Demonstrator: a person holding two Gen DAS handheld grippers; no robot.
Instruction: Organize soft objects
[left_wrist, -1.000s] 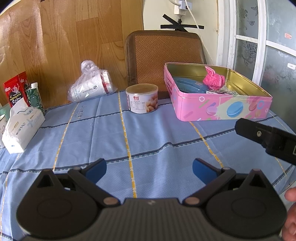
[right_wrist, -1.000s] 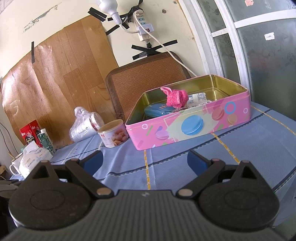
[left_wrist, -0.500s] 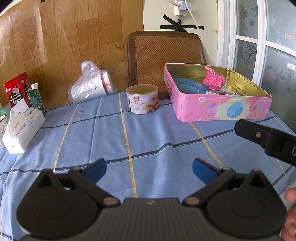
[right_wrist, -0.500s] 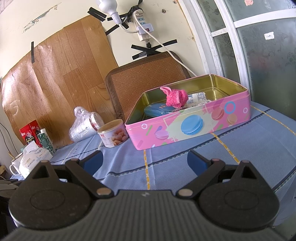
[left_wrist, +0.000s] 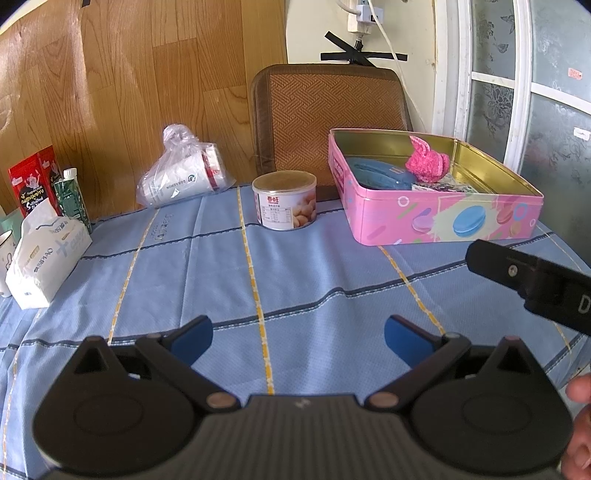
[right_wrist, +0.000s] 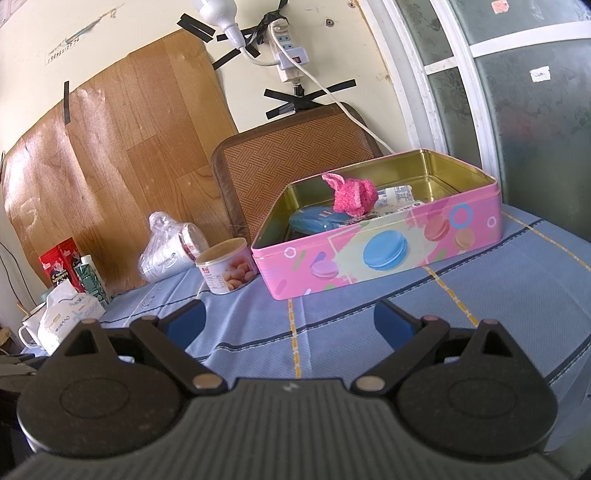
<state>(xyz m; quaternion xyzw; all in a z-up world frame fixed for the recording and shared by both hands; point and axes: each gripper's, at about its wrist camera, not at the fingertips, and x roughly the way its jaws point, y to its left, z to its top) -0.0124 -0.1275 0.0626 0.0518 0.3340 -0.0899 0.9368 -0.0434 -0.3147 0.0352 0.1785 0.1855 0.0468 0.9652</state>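
Note:
A pink tin (left_wrist: 443, 218) (right_wrist: 388, 251) stands open at the back right of the blue tablecloth. Inside it lie a pink knitted toy (left_wrist: 428, 162) (right_wrist: 352, 197), a blue soft pouch (left_wrist: 376, 175) (right_wrist: 317, 221) and some small packets. My left gripper (left_wrist: 297, 338) hovers open over the cloth, well short of the tin, nothing between its blue pads. My right gripper (right_wrist: 288, 323) is open too, empty, facing the tin's front wall. Part of the right gripper's body (left_wrist: 532, 280) shows at the right edge of the left wrist view.
A round snack can (left_wrist: 284, 201) (right_wrist: 227, 271) sits left of the tin. Bagged paper cups (left_wrist: 184, 177) (right_wrist: 170, 251) lie behind it. A tissue pack (left_wrist: 44, 258) (right_wrist: 68, 314), red box (left_wrist: 31, 181) and green carton (left_wrist: 72, 197) stand far left. A woven chair back (left_wrist: 328, 114) rises behind the table.

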